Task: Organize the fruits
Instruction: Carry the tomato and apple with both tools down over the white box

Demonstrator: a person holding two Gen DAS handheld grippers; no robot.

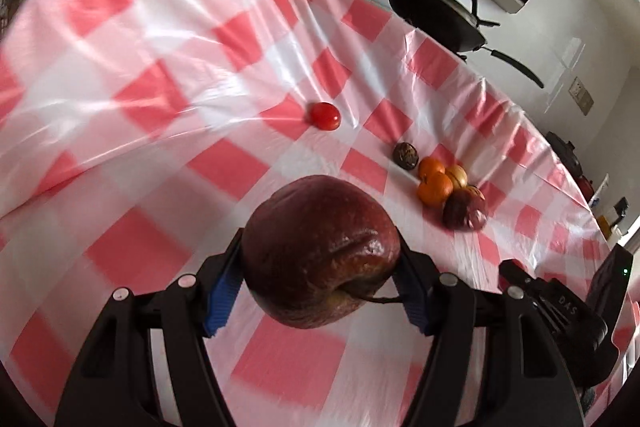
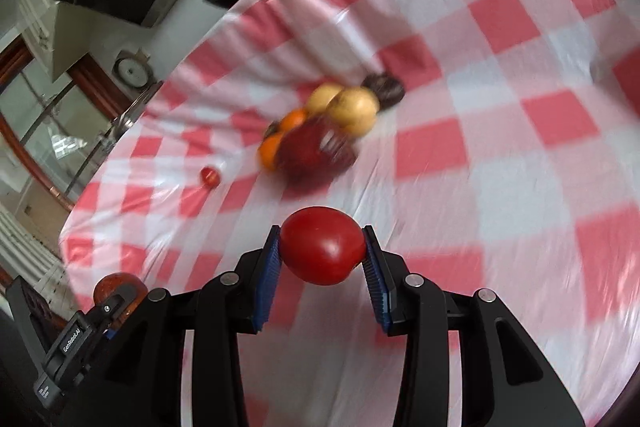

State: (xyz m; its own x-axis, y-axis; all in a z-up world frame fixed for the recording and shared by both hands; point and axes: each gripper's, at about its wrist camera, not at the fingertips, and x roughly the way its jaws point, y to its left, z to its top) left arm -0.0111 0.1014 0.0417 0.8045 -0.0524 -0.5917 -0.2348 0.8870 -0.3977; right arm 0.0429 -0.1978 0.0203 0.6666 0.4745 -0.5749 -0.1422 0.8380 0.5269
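My left gripper (image 1: 320,267) is shut on a big dark red apple (image 1: 320,251), held above the checked tablecloth (image 1: 160,67). My right gripper (image 2: 322,251) is shut on a red tomato (image 2: 323,245). A cluster of fruit lies on the cloth: two oranges (image 1: 434,183), a yellow fruit (image 1: 458,175), a dark red fruit (image 1: 464,209) and a dark wrinkled fruit (image 1: 406,155). The same cluster shows blurred in the right wrist view, with a dark red fruit (image 2: 316,151) and yellow fruits (image 2: 352,109). A small tomato (image 1: 325,115) lies apart from the cluster.
A black wok (image 1: 436,15) with a long handle sits past the far edge of the table. Further kitchen items line the right edge (image 1: 572,155). The right gripper's body (image 1: 560,311) shows at the lower right of the left wrist view.
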